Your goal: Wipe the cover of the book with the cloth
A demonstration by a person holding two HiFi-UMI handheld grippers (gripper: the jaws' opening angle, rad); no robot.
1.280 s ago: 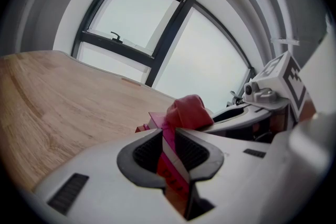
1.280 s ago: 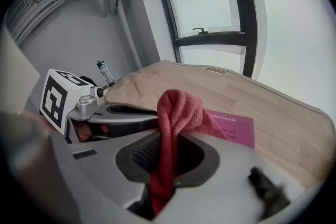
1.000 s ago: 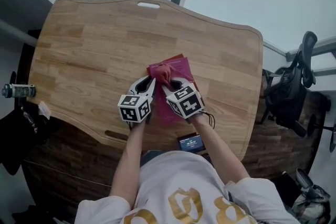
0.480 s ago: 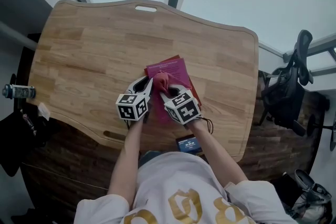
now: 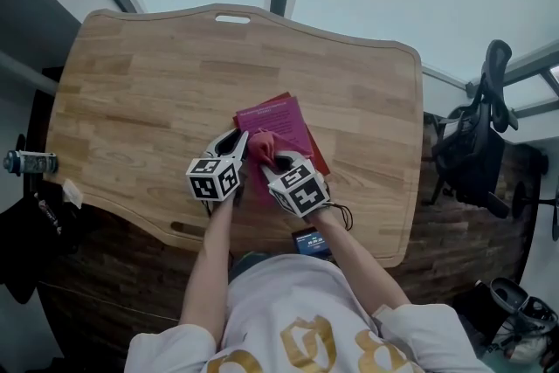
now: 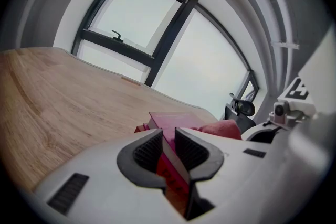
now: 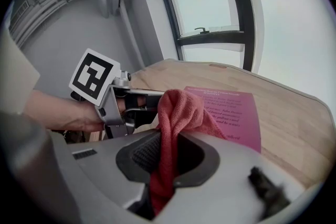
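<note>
wipe under way, cloth at the near end of the cover
the left tool (image 6: 167, 148) pinches the near edge of the pink book (image 5: 281, 116), which lies flat in the middle of the bench (image 5: 131, 92). the right tool (image 7: 164, 157) is clamped on the red cloth (image 7: 181, 107), bunched on the cover's near part. nothing shows how much is wiped; the far printed half probably remains.

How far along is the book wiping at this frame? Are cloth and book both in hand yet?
Done: the right gripper is shut on the red cloth, and the left gripper clamps an edge of the pink book. In hand: the cloth is bunched over the cover's near end. Left: the printed far part lies uncovered; nothing shows how much has been wiped.
</note>
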